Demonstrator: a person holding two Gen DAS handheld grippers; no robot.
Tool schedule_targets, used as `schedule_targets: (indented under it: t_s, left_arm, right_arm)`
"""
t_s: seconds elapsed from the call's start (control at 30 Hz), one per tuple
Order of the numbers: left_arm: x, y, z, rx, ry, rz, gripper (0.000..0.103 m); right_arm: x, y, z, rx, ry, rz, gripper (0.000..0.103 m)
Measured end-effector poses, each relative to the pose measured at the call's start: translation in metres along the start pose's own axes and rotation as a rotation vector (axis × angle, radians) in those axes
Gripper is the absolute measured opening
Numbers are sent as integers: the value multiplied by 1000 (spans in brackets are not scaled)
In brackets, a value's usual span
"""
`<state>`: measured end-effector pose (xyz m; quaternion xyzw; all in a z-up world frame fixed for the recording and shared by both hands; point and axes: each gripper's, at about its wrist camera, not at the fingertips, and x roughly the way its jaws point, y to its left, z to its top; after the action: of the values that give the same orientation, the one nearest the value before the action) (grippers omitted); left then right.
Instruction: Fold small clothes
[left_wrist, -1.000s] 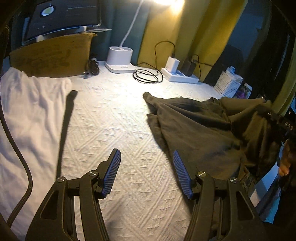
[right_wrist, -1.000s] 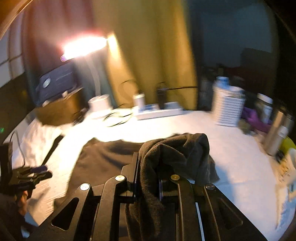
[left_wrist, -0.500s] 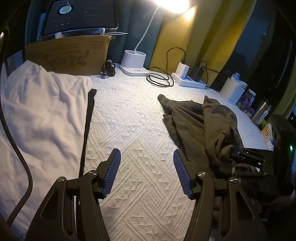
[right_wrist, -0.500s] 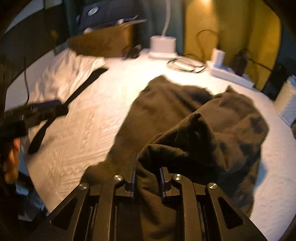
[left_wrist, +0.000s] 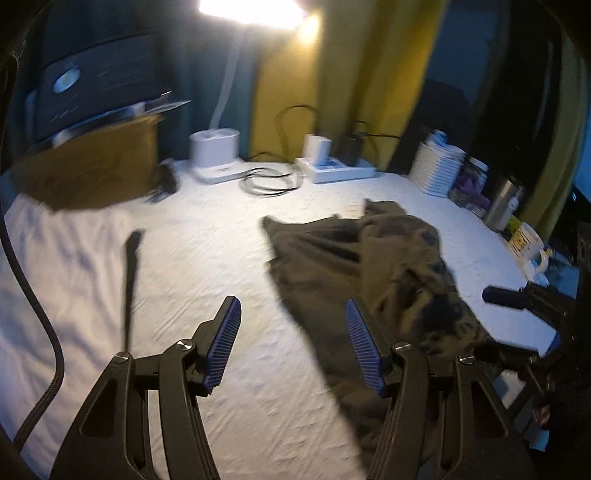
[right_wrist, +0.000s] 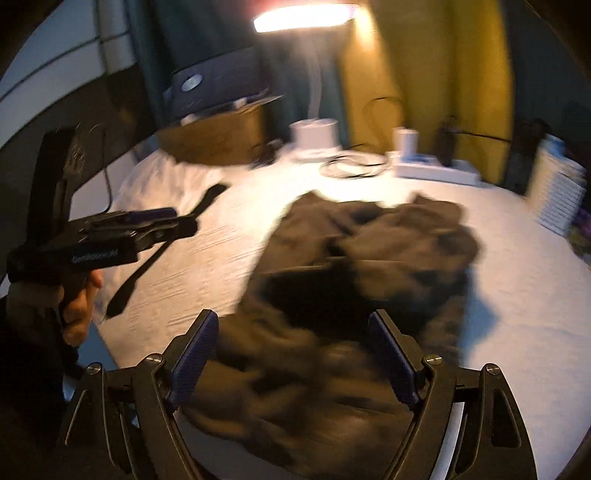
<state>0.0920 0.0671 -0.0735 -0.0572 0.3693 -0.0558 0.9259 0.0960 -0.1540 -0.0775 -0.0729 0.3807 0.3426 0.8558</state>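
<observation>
A dark olive-brown garment (left_wrist: 362, 266) lies crumpled on the white bed cover (left_wrist: 207, 258); it also shows in the right wrist view (right_wrist: 362, 266). My left gripper (left_wrist: 293, 325) is open and empty, hovering above the cover just left of the garment's edge. My right gripper (right_wrist: 291, 341) is open and empty, above the garment's near end. The left gripper shows side-on in the right wrist view (right_wrist: 166, 225); the right gripper shows at the right edge of the left wrist view (left_wrist: 517, 297). Both views are motion-blurred.
A white garment (left_wrist: 55, 266) with a black strap (left_wrist: 131, 277) lies at left. At the back are a cardboard box (left_wrist: 92, 173), a white lamp base (left_wrist: 216, 155), a coiled cable (left_wrist: 269, 181) and a power strip (left_wrist: 340, 170). A white basket (left_wrist: 439, 168) and bottles stand at right.
My right gripper opened and let go of the dark garment, which now lies in a heap on the cover. Both grippers shifted and tilted up, bringing the lamp into view.
</observation>
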Motion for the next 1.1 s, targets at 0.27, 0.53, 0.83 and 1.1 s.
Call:
schedule_targets:
  t_s: [0.27,0.53,0.83,1.1]
  left_arm:
    - [33,-84,34,227,46,-51,59]
    - [86,-151,48,396,162,-64,59]
    - [141,-180,28,522,319,12,59]
    - [121,-148,38,445,215,40,4]
  right_arm:
    - [-10,-93,-18,169,-15,-125,84]
    - [-8,-167,-24,259,-41,-183,84]
    - [5,-214,-36,332,-42,-162,84]
    - [21,-212,-33,320,-16,-131,84]
